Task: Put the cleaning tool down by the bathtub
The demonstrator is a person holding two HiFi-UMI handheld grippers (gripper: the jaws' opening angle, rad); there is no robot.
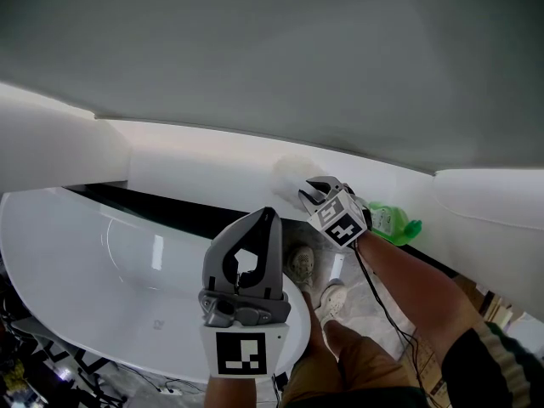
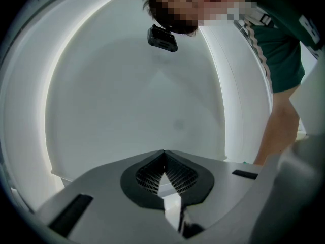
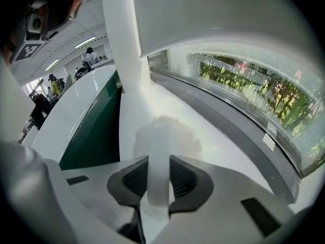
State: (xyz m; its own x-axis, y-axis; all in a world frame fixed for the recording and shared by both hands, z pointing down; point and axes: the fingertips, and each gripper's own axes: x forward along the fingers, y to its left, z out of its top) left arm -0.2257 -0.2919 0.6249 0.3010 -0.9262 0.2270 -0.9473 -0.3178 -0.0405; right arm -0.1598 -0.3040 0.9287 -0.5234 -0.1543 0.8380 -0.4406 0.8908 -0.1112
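two tools: right tool (image 3: 158, 161) pinches the duster (image 3: 167, 135) above the bathtub ledge (image 3: 216, 151), left tool (image 2: 163, 155) pressed together, empty; next, lower and release.

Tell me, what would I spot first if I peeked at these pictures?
Probably the big white bathtub filling the left of the head view, with the shut, empty left gripper in front of its right end. Next comes the right gripper further right, clamped on the white handle of a fluffy cleaning tool whose head is close over the white ledge behind the tub. A bright green thing sits just right of that gripper.
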